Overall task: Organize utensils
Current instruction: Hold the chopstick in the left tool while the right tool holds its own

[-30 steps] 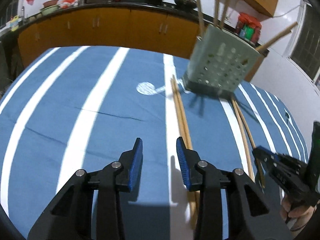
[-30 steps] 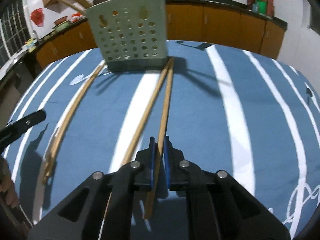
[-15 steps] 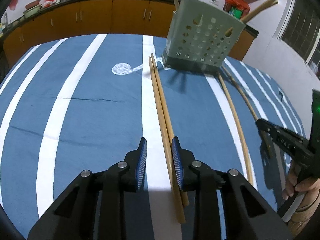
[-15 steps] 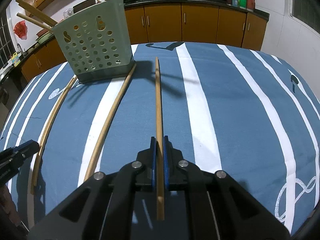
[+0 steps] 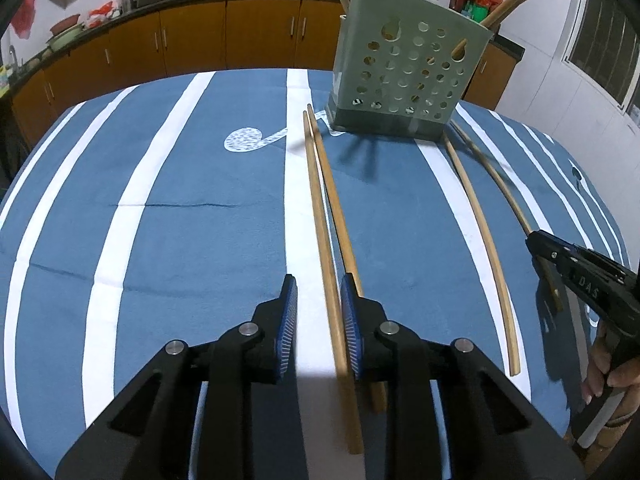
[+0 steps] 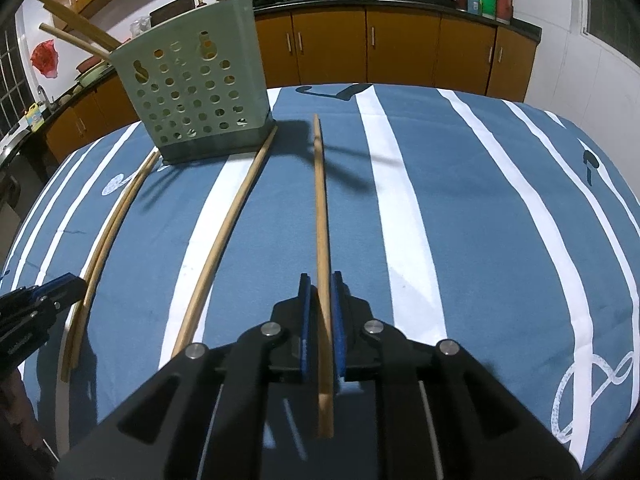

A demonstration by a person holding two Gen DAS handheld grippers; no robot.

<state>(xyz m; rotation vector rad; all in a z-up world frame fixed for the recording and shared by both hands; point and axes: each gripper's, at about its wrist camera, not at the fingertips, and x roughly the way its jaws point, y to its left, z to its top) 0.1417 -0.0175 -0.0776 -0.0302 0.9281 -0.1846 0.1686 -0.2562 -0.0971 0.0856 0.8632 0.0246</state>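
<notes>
A pale green perforated holder (image 5: 400, 80) (image 6: 192, 96) stands at the far side of the blue striped cloth, with several chopsticks standing in it. My left gripper (image 5: 318, 320) hangs low over two chopsticks lying side by side. Its jaws are closing with one chopstick (image 5: 326, 248) between them, close to the right pad, and a gap on its left. The other chopstick (image 5: 340, 216) passes under the right finger. My right gripper (image 6: 321, 320) has a chopstick (image 6: 320, 208) between its jaws, which are opening; a slim gap shows on the stick's left. Its tip points toward the holder.
A loose chopstick (image 6: 224, 232) (image 5: 480, 220) lies between the two grippers, one end near the holder's base. The right gripper (image 5: 538, 240), held by a hand (image 5: 600, 376), shows at the left view's right edge. Wooden cabinets (image 5: 192, 40) and a counter with pans stand behind the table.
The left gripper moved over the pair of chopsticks and its jaws narrowed around one. The right gripper's chopstick swung away from the holder to point straight ahead, and its jaws parted a little.
</notes>
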